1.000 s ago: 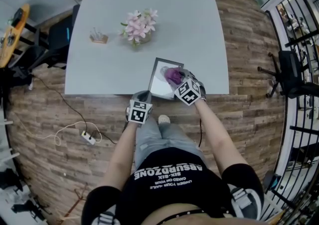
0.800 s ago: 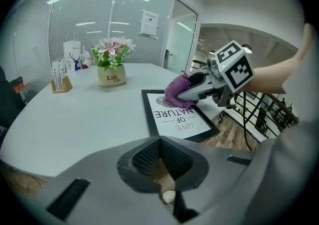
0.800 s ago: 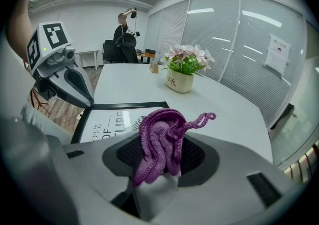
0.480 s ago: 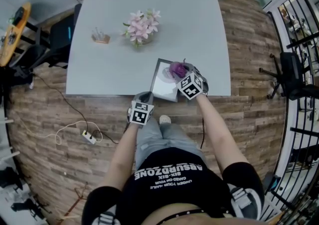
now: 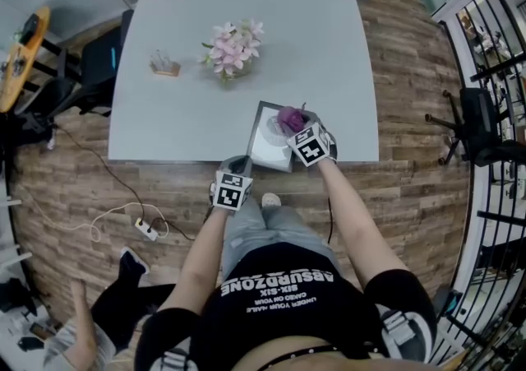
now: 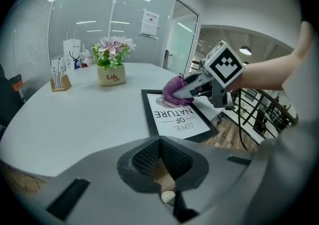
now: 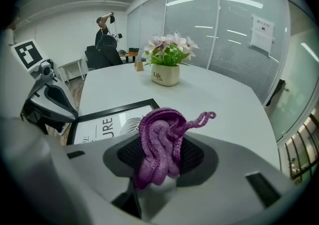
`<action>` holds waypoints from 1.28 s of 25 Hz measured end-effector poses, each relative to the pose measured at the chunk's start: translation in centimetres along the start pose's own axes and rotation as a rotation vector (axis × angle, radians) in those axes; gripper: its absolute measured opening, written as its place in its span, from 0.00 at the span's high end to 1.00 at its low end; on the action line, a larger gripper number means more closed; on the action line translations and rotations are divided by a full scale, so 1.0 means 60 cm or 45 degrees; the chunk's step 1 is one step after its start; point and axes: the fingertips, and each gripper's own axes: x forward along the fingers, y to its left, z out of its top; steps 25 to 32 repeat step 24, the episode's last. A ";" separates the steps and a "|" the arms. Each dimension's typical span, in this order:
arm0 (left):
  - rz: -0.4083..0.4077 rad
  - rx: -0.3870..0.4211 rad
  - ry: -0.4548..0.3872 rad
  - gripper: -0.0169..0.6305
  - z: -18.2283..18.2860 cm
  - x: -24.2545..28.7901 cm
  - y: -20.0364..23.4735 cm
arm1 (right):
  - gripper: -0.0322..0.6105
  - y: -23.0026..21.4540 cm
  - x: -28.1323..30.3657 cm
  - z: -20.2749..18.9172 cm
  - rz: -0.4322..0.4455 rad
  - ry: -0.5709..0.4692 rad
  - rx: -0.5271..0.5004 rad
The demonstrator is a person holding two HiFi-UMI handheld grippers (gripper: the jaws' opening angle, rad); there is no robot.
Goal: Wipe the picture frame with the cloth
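Supporting table (image 5: 164,114): under the picture frame (image 5: 267,147), which lies flat at its near edge.
Picture frame: print up; likely stiff, light and slippery, so best pinned by its border.
Left gripper (image 6: 159,141): clenched on nothing, just off the frame's near corner.
Right gripper (image 5: 297,129): clamped on the cloth (image 7: 159,139), over the frame's far end.
Cloth: soft purple knit, bunched, apparently touching the frame.
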 end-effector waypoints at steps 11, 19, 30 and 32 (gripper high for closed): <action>-0.009 0.004 0.003 0.95 0.001 -0.001 0.001 | 0.68 0.000 0.003 0.002 -0.019 -0.009 0.002; -0.001 0.009 -0.004 0.95 0.001 -0.002 0.001 | 0.68 0.000 0.002 0.002 -0.020 -0.014 -0.003; 0.001 0.004 -0.011 0.95 0.002 0.000 0.001 | 0.68 -0.001 0.002 -0.001 -0.018 -0.008 -0.002; 0.001 0.004 -0.011 0.95 0.002 0.000 0.001 | 0.68 -0.001 0.002 -0.001 -0.018 -0.008 -0.002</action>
